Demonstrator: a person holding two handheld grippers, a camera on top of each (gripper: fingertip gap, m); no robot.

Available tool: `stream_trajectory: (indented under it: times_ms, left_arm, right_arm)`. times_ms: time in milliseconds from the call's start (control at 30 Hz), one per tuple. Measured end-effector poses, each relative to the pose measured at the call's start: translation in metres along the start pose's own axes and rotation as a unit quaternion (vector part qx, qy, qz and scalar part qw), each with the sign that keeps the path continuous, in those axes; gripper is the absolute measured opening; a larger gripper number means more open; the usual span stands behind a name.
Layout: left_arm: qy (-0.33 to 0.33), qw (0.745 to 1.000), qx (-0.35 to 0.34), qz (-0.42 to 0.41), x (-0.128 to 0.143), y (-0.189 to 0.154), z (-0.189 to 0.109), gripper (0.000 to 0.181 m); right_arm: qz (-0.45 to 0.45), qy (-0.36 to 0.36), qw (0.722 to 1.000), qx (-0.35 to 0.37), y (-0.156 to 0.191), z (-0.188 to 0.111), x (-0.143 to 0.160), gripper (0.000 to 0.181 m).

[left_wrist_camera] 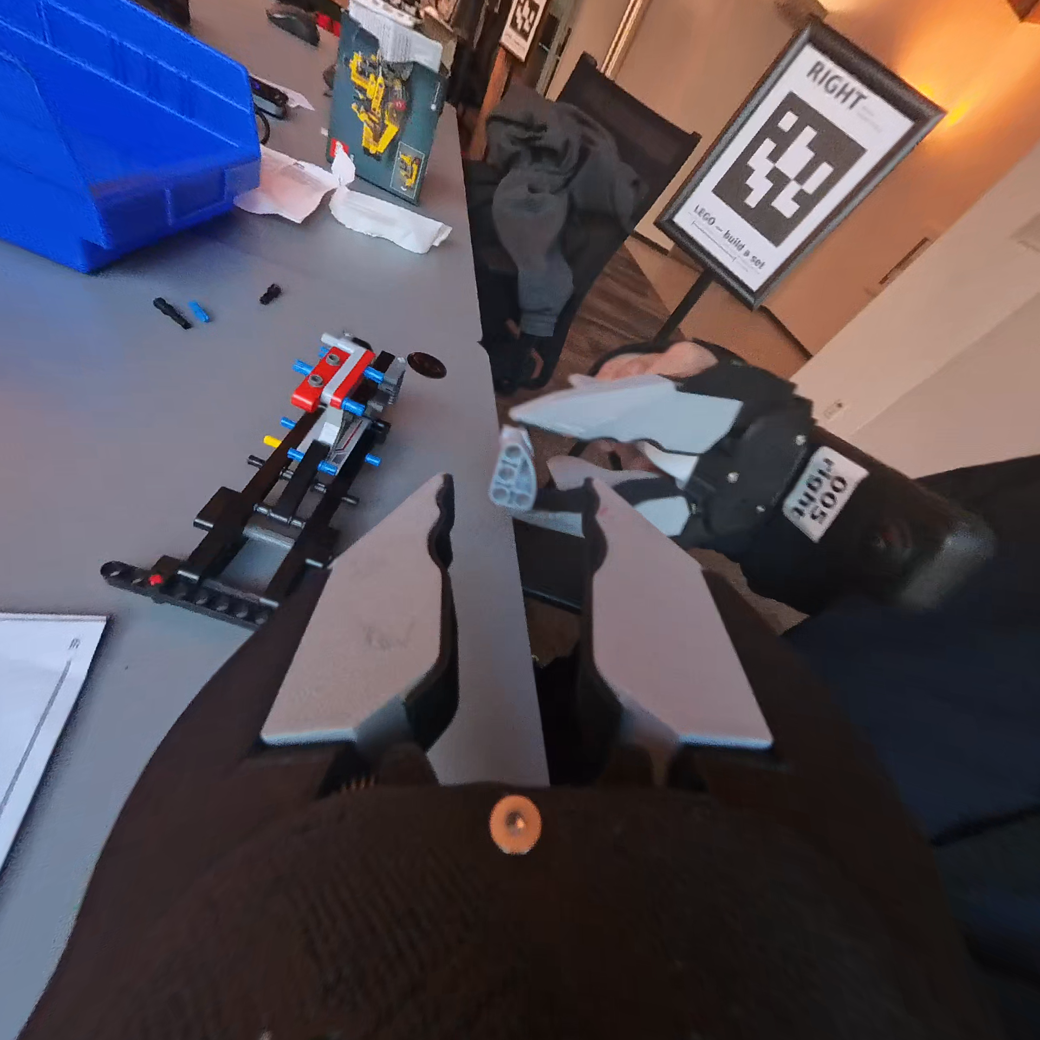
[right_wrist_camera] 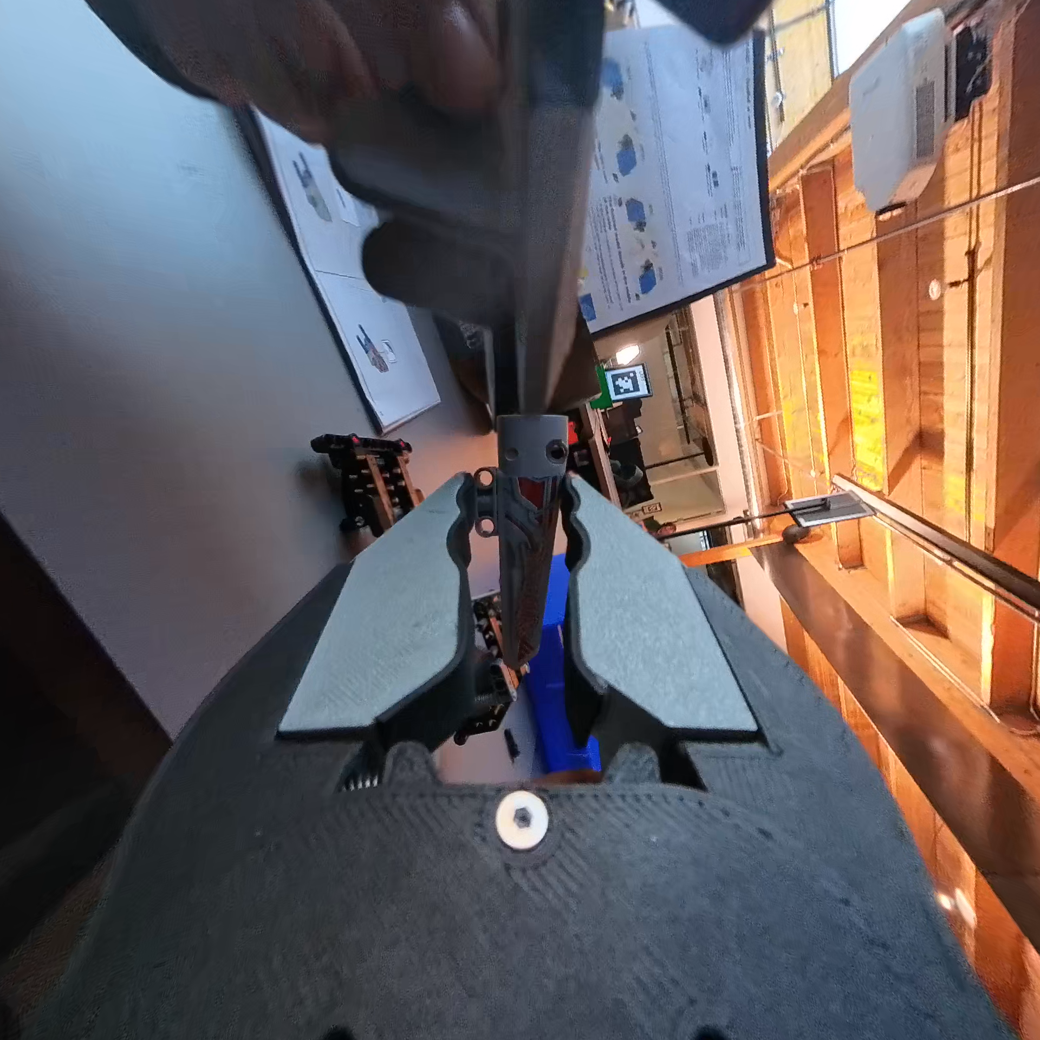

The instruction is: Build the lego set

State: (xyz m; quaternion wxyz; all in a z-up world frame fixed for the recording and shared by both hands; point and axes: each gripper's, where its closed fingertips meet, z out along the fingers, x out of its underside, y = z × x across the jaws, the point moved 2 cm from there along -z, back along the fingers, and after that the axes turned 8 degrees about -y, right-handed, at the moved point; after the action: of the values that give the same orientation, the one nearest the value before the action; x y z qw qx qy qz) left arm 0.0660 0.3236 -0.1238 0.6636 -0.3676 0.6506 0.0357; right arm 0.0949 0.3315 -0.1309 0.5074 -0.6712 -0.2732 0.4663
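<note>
The partly built lego chassis point(left_wrist_camera: 304, 467), black with red, grey and blue parts, lies on the grey table point(left_wrist_camera: 140, 405); it also shows in the right wrist view point(right_wrist_camera: 366, 484). My right gripper point(right_wrist_camera: 520, 495) is shut on a grey lego panel point(right_wrist_camera: 523, 568) with a red mark and holds it in the air past the table edge. In the left wrist view the right gripper point(left_wrist_camera: 534, 456) holds the panel point(left_wrist_camera: 511, 478) just ahead of my left gripper point(left_wrist_camera: 518, 495), which is open and empty. The left gripper point(right_wrist_camera: 506, 236) looms blurred above the panel.
A blue bin point(left_wrist_camera: 112, 129), torn paper bags point(left_wrist_camera: 349, 208) and the set's box point(left_wrist_camera: 388, 112) stand at the back. Loose pins point(left_wrist_camera: 180, 312) lie near the bin. An instruction booklet point(right_wrist_camera: 349, 270) lies beside the chassis. A framed sign point(left_wrist_camera: 799, 163) and a chair with a jacket point(left_wrist_camera: 551, 197) stand off the table. The tips of both grippers are at nearly the same place.
</note>
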Motion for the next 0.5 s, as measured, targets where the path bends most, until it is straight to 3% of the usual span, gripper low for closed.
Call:
stream_trajectory:
  times_ms: [167,333,500]
  left_arm:
    - [0.022,0.999,0.027,-0.009,0.011,0.000,0.016,0.014]
    - [0.045,0.998,0.033,0.002,0.019,0.005,0.027,0.014]
    - [0.011,0.998,0.051,0.033,0.013,0.009,0.035,0.015]
  right_arm:
    - [0.002,-0.013,1.000,-0.012,0.006,-0.007,0.001,0.028]
    - [0.004,-0.003,1.000,-0.008,0.013,-0.011,0.013,0.028]
    - [0.074,0.015,0.997,-0.034,0.012,-0.024,0.035,0.027]
